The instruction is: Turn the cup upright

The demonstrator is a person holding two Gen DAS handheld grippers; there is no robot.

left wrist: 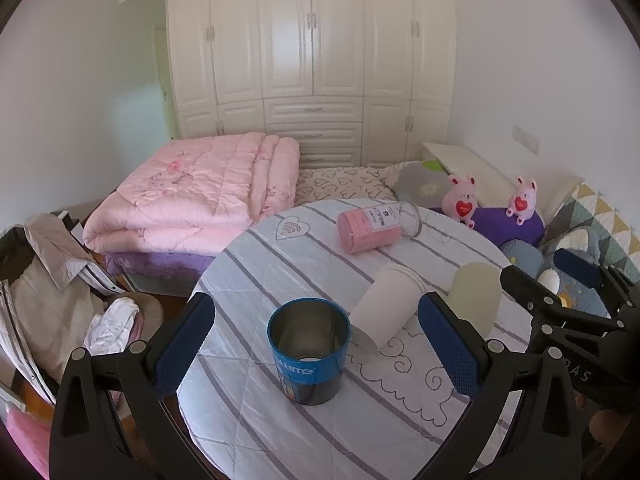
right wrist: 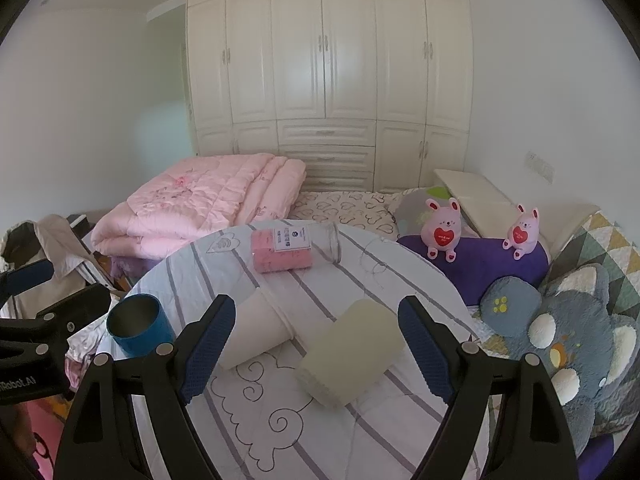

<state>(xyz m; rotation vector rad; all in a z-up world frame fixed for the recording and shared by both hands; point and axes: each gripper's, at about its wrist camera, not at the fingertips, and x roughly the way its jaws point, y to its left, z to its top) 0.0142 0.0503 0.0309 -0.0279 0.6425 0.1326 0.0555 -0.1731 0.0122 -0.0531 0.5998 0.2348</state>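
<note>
On the round table with a striped cloth [left wrist: 280, 264] a blue cup [left wrist: 309, 350] stands upright, mouth up. A white paper cup [left wrist: 386, 308] lies on its side beside it, and a pale frosted cup [left wrist: 476, 296] lies on its side to the right. A pink jar [left wrist: 372, 227] lies on its side farther back. My left gripper [left wrist: 316, 344] is open, its fingers either side of the blue cup and apart from it. My right gripper [right wrist: 316, 346] is open over the frosted cup [right wrist: 350, 354], with the white cup [right wrist: 256, 330] by its left finger. The blue cup [right wrist: 140, 326] and pink jar [right wrist: 286, 250] show there too.
A bed with a folded pink quilt [left wrist: 200, 196] lies behind the table. Two pink plush rabbits [left wrist: 462, 198] sit on a purple cushion [right wrist: 480, 262] at the right, with a grey plush toy [right wrist: 568, 344] near the table's right edge. A clothes-covered chair [left wrist: 52, 280] stands at the left.
</note>
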